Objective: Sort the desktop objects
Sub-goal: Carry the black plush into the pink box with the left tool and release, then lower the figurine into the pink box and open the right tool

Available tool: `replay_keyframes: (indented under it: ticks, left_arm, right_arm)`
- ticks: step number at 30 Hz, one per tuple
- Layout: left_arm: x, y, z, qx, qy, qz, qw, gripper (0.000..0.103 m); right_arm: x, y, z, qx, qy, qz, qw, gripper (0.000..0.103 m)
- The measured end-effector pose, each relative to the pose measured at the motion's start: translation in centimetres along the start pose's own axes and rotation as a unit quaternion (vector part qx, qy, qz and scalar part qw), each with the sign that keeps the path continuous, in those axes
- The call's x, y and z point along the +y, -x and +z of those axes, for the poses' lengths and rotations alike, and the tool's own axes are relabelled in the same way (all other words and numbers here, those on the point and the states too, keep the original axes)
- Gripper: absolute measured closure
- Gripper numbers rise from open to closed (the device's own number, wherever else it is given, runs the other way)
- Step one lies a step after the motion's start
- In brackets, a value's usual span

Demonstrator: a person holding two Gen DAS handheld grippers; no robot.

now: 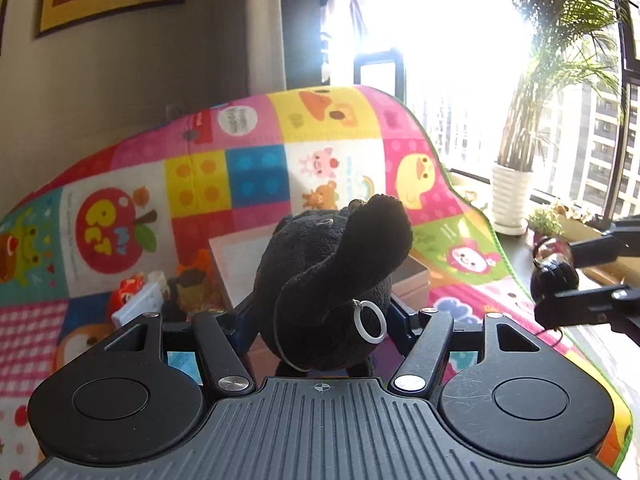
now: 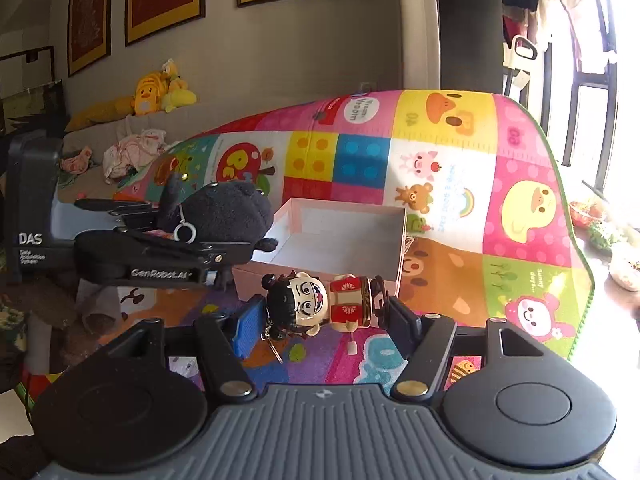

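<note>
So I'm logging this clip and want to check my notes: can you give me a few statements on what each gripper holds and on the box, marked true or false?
1. The left gripper is shut on a black plush. True.
2. The right gripper is open, holding nothing. False: it is shut on a figurine.
3. The white box holds several toys. False: what shows of its inside is bare.
4. The figurine lies sideways between the gripper's fingers. True.
5. The plush carries a white ring. True.
</note>
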State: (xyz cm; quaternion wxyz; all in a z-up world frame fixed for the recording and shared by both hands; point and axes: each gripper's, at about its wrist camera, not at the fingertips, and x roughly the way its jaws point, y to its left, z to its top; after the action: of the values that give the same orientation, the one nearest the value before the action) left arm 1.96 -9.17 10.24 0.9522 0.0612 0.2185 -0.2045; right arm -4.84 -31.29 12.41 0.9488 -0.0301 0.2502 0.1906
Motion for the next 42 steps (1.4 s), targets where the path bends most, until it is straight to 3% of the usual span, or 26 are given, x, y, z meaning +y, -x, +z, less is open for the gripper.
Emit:
replay_keyframes:
  ticks: [6,10,13,15,17,21,26,32,36,39,42]
  left_arm:
    - [0.5,-10.0,3.0,0.005,0.023,-0.018,0.9996,0.034]
    - [0.4,-14.8,1.7,0.077,0.033,-0.059,0.9947,0.031]
    - [0.3,-13.6,0.5,0.075,0.028,-0.085,0.9931,0.027]
    - [0.7,-11.4,0.1,0.054,0.033,-0.096,0.9934,0.013]
    - [1.4,-8.8,-0.5,0.031,0.037,-0.095,0.9943,0.007]
    - [3.7,-4.0,-2.9,0.002,0.048,-0.048,0.9977,0.006]
    - [7.7,-1.6,-6.5,0.007,0.105,0.024,0.9942,0.005]
    - [11.8,-1.0,-8.9,0.028,0.15,0.071,0.9857,0.003]
    - [13.6,-0.5,-9.8,0.028,0.176,0.088,0.9801,0.002]
    - [14.3,-0.5,-10.2,0.028,0.195,0.085,0.9767,0.001]
    - [14.2,-0.7,-10.4,0.033,0.197,0.083,0.9763,0.001]
  right_arm:
    - [-0.9,-2.0,-0.1,0.017,-0.007,-0.005,1.0,0.038]
    - [-1.7,-3.5,-0.7,0.038,-0.013,-0.017,0.999,0.038]
    - [-2.2,-4.7,-1.1,0.054,-0.021,-0.026,0.998,0.038]
    - [-2.3,-5.3,-1.1,0.063,-0.021,-0.027,0.997,0.038]
    - [-1.9,-5.8,-1.1,0.069,-0.015,-0.027,0.997,0.038]
    - [-0.4,-6.8,-0.3,0.076,0.009,-0.012,0.997,0.038]
    - [1.3,-9.4,4.0,0.065,0.03,0.007,0.997,0.038]
    - [1.8,-18.8,11.3,0.089,0.05,-0.026,0.994,0.038]
    - [1.8,-25.4,12.8,0.137,0.052,-0.066,0.987,0.034]
    - [3.0,-27.0,13.3,0.153,0.034,-0.042,0.987,0.034]
    - [6.4,-27.6,13.8,0.152,0.06,-0.01,0.987,0.034]
